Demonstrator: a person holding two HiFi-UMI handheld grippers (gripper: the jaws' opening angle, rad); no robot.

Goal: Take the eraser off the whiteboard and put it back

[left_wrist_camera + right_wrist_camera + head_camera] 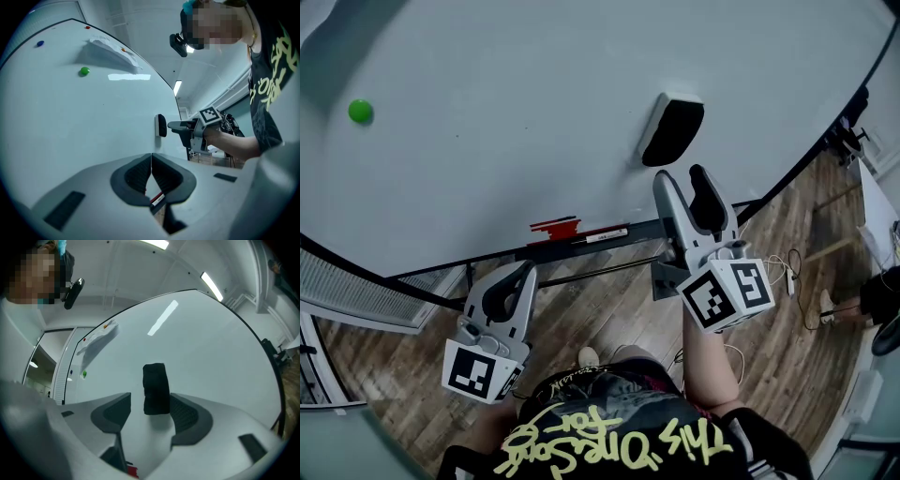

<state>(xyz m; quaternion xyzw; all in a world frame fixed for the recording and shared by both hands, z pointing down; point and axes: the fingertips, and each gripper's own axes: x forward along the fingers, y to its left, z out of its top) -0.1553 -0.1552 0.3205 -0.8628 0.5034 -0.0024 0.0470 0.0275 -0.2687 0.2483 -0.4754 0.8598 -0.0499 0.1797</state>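
Right hand-held gripper (150,411) spread near eraser (155,388) on whiteboard (211,348), left hand-held gripper (151,159) closed, empty

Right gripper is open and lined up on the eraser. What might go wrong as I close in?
1. In the right gripper view the eraser sits nearer one jaw, not centred. The right gripper may pinch only an edge and drop it.
2. The eraser sits against the whiteboard, so pushing in too far could ram the jaw tips into the board.
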